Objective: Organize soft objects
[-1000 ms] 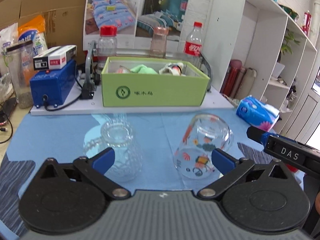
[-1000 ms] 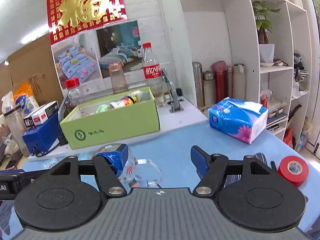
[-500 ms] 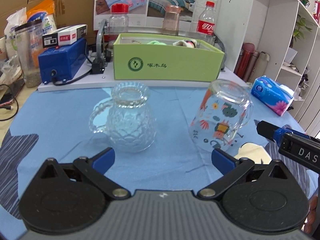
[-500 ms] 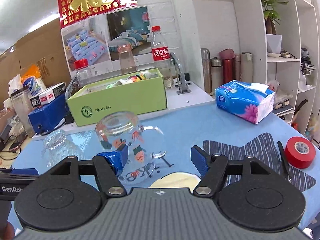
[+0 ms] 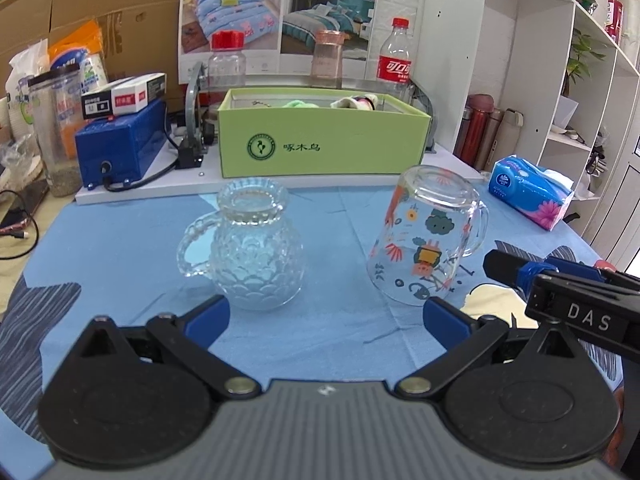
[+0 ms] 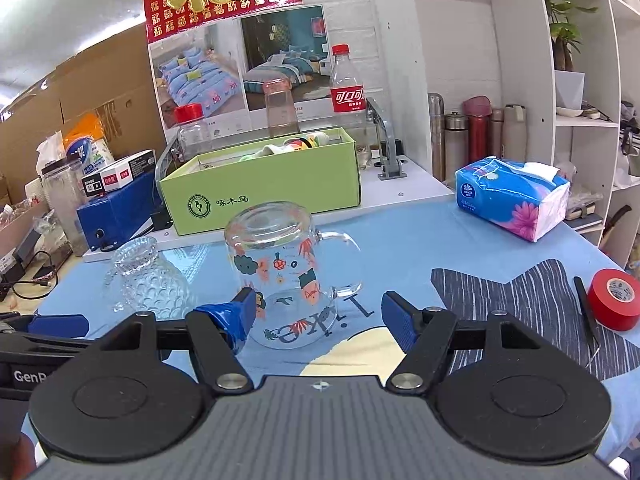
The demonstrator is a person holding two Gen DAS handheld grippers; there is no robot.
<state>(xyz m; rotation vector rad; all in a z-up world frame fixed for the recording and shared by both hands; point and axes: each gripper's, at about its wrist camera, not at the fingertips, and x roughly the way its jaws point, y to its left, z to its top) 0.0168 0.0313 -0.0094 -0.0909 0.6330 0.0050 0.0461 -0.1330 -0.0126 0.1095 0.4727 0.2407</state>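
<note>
Tape (image 6: 616,298) — right view only | both hand-held grippers (image 5: 326,318) (image 6: 318,316) spread wide — empty

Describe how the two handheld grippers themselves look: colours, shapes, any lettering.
Both match. The left gripper and right gripper each have a ribbed grey body, two round black discs, black angular linkage arms with silver pivot pins, and blue finger pads. White lettering shows on their sides: "DAS" on the right one, "GenR", cut off, on the left.
</note>
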